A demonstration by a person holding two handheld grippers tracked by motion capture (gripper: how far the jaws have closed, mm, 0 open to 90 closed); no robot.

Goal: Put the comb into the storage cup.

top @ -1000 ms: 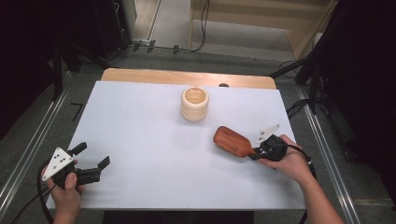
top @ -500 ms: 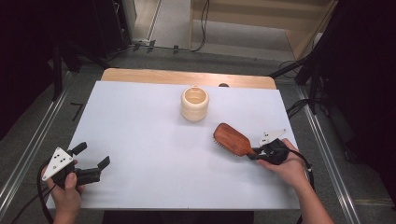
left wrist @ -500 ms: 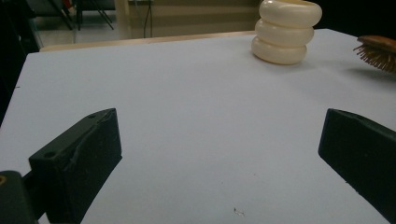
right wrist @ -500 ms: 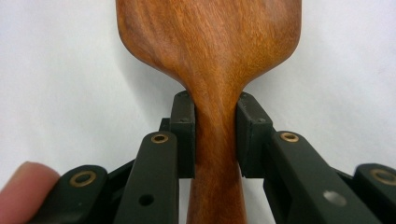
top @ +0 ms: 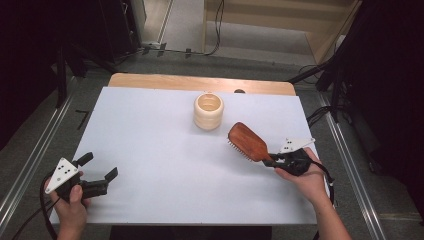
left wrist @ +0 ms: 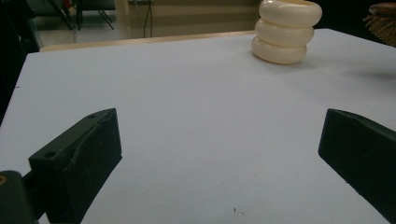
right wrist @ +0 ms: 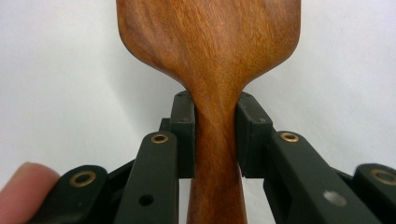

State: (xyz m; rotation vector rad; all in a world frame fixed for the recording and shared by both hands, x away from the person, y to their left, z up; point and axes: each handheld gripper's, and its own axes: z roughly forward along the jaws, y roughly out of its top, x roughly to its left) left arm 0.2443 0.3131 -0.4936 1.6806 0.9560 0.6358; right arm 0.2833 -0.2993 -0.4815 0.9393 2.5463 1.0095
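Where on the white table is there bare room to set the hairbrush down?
Bare: the wide patch between the left gripper and the hairbrush, in front of the cream ringed cup; also the table's far-left part. Crowded: the right side, where the right gripper clamps the brush handle near the cup.

You hold a wooden hairbrush (top: 248, 140) of reddish-brown colour, with an oval paddle head and a narrow handle, and its smooth polished back faces up while the short bristles point down and to the left side. It is lifted above the white table at the right part, tilted, with the head pointing toward the cream ribbed cup and still apart from it. In the right gripper view you see the handle of the hairbrush (right wrist: 215, 140) standing between the two black jaws, which press it from both sides just below the place where the head becomes wide.
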